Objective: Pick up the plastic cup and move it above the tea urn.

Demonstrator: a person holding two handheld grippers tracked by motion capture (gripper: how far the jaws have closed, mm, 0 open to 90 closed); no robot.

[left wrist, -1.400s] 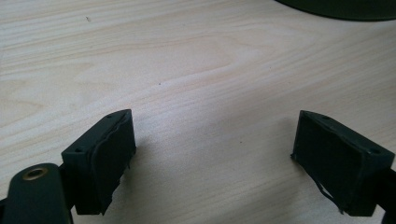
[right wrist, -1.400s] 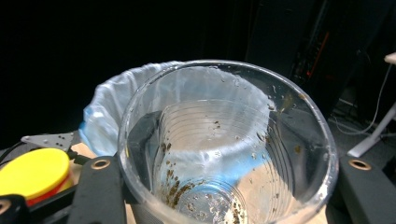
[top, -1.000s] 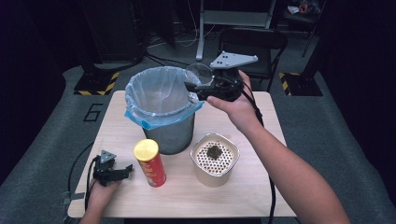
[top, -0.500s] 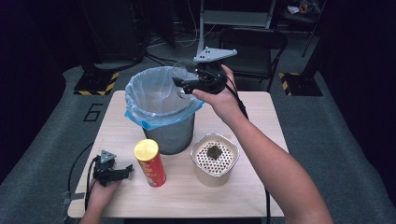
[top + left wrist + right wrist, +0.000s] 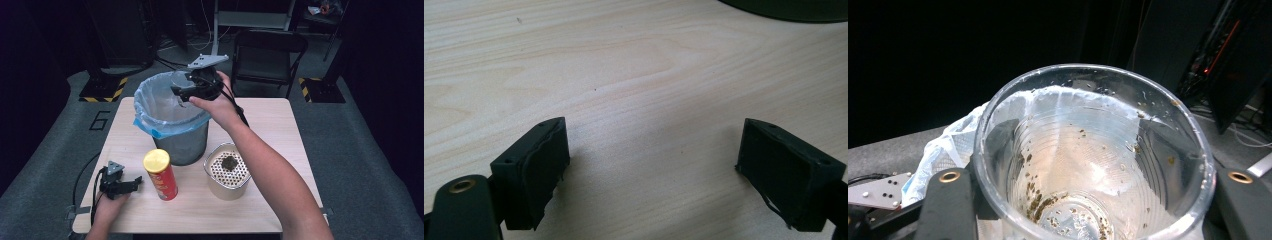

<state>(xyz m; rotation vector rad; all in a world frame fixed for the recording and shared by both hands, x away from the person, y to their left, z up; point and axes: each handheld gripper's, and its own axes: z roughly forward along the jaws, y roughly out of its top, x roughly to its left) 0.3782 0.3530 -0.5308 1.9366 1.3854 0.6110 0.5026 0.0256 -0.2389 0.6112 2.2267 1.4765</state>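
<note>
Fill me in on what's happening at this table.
A person's right gripper holds a clear plastic cup, flecked with brown residue, over the blue-lined bin. The left gripper rests open on the table beside a red chip can. A perforated metal strainer holds a dark clump.
</note>
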